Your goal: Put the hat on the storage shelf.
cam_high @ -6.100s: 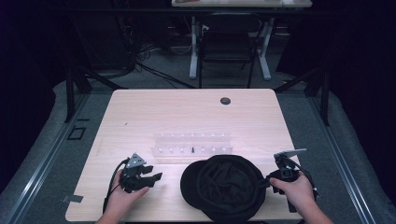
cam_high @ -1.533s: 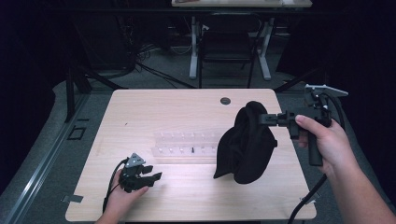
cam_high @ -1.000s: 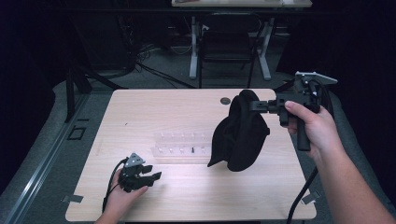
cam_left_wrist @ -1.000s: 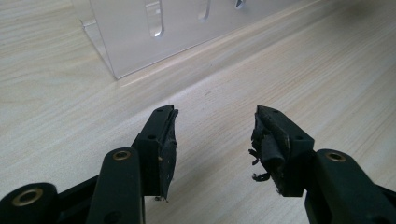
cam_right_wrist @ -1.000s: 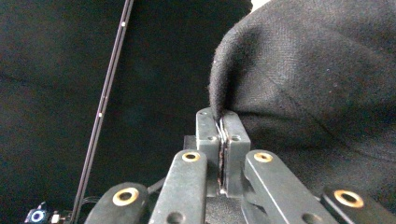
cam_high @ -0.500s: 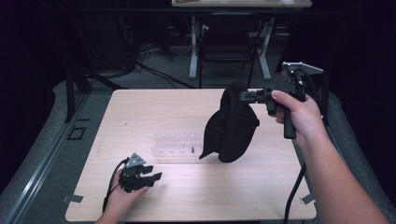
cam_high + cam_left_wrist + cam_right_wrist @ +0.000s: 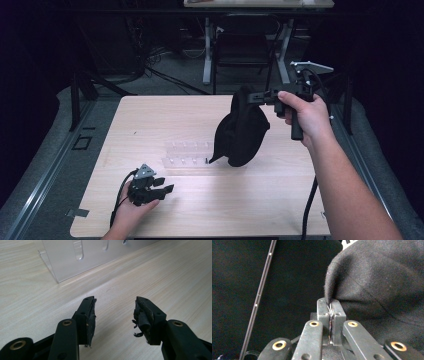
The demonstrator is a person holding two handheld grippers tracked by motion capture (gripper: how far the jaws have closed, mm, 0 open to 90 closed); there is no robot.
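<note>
Above the clear rack (image 7: 192, 154) on the bench (image 7: 150, 115), just to its right, a black cap (image 7: 242, 131) hangs in the air, its edge pinched in the right tool (image 7: 259, 96), whose jaws are clamped tight. Nearer the person than the rack, the left tool (image 7: 162, 189) rests on the bench, jaws apart and empty.

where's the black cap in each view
High view: the black cap hangs right of centre above the table, pinched by the right gripper.
Left gripper view: I see no cap there, just the clear rack and tabletop.
Right gripper view: the cap sits upper right, its edge between the shut jaws.
Shared landmark: the clear plastic rack.
</note>
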